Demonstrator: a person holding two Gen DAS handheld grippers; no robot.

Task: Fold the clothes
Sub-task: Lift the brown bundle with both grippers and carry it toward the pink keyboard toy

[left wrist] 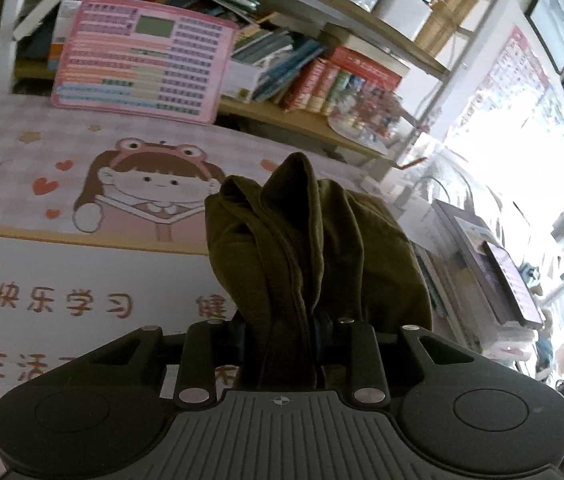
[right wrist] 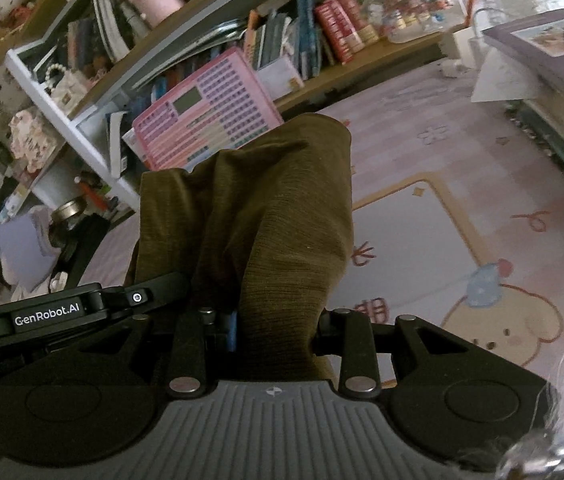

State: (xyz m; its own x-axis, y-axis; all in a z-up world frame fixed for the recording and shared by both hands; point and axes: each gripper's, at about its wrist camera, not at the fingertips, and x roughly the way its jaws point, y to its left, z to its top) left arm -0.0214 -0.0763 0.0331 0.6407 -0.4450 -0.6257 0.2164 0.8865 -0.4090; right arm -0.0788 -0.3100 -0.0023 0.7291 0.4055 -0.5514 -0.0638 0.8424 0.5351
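Left wrist view: the left tool (left wrist: pixel 279 332) is clamped on a bunched fold of the olive-green garment (left wrist: pixel 306 248), which rises in thick pleats straight out from between its fingers, lifted above the bench mat (left wrist: pixel 33 184) with its cartoon girl print. A pink chart board (left wrist: pixel 141 58) leans against the bookshelf (left wrist: pixel 322 120) along the bench's far edge. In the right wrist view, the right tool (right wrist: pixel 273 328) is likewise closed on the garment (right wrist: pixel 265 208), the cloth gathered and held off the pink mat (right wrist: pixel 462 168). The left tool's body (right wrist: pixel 47 316) lies just beside it, and books (right wrist: pixel 554 48) are stacked at the bench's right edge.
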